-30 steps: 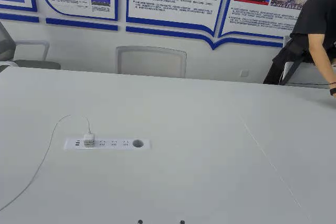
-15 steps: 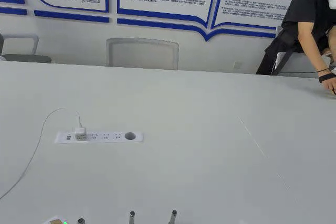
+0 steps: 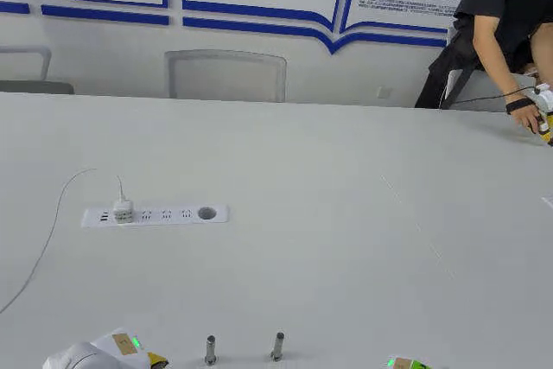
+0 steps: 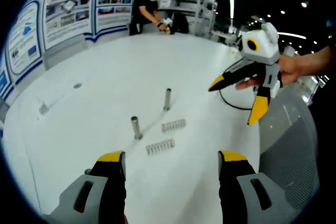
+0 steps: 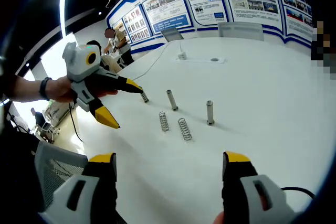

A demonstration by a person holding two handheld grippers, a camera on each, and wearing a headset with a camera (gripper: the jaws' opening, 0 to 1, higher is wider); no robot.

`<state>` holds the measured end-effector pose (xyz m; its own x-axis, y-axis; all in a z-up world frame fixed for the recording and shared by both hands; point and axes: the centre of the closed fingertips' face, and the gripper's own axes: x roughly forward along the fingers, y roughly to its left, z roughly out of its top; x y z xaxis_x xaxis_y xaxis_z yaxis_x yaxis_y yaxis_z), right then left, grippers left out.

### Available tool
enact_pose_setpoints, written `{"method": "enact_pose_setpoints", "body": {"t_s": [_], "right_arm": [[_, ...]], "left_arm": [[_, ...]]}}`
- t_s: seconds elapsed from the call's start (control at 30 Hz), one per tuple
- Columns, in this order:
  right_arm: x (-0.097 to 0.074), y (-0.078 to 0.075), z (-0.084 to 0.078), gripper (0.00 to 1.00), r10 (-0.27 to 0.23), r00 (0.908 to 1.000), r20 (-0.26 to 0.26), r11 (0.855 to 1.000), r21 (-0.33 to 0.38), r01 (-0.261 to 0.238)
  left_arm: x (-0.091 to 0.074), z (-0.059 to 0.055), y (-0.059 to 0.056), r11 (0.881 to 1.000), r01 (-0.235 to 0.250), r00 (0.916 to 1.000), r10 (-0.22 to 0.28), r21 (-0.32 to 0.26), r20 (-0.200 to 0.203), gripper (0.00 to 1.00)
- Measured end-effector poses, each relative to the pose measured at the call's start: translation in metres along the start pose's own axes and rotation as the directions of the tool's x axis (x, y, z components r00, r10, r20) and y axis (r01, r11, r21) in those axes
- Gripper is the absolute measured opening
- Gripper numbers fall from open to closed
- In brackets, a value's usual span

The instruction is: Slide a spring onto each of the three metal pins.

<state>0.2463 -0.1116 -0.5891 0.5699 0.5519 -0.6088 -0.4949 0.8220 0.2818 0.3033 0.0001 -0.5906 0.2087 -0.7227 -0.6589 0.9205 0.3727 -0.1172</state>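
Right gripper view: two bare pins point(image 5: 171, 99) stand upright on the white table point(image 5: 273, 77). They are short, round, grey metal posts, set a little apart. Two springs point(image 5: 184, 129) lie on their sides just in front of the pins. They are thin silver coils, near each other but not touching. A third post point(image 5: 144, 96) stands left of the pins, just beside a jaw tip of the left gripper point(image 5: 126, 106). It looks coiled, but I cannot tell whether it is a pin wearing a spring.

A hand holds the left gripper above the table with its yellow-tipped jaws spread wide and empty. The right gripper point(image 5: 169, 158) also has its jaws wide apart, with nothing between them.

Left gripper view: both springs lie between the jaws and the two pins, and the right gripper hangs off to the right.

Head view: the two pins stand near the table's near edge, and a power strip point(image 3: 155, 214) lies farther back.
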Motion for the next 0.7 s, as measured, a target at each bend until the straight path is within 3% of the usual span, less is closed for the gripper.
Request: {"method": "enact_pose_setpoints", "body": {"t_s": [0.2, 0.37, 0.57, 0.7], "right_arm": [[-0.003, -0.003, 0.000, 0.84, -0.007, 0.9999, 0.009, 1.000, 0.015, 0.007], [-0.005, -0.006, -0.001, 0.84, -0.011, 0.9999, 0.013, 1.000, 0.024, 0.011], [-0.005, -0.005, -0.002, 0.84, -0.005, 0.9999, 0.009, 1.000, 0.027, 0.005], [-0.005, -0.002, -0.004, 0.84, -0.002, 1.0000, 0.004, 1.000, 0.030, 0.002]], "left_arm": [[0.014, -0.002, -0.004, 0.996, 0.041, 0.9980, -0.037, 0.076, -0.052, 0.73], [0.024, 0.002, -0.007, 0.992, 0.073, 0.9956, -0.066, 0.106, -0.066, 0.72], [0.041, -0.004, -0.013, 0.979, 0.129, 0.9864, -0.111, 0.158, -0.122, 0.70], [0.051, -0.011, -0.014, 0.974, 0.164, 0.9787, -0.140, 0.158, -0.150, 0.69]]}}
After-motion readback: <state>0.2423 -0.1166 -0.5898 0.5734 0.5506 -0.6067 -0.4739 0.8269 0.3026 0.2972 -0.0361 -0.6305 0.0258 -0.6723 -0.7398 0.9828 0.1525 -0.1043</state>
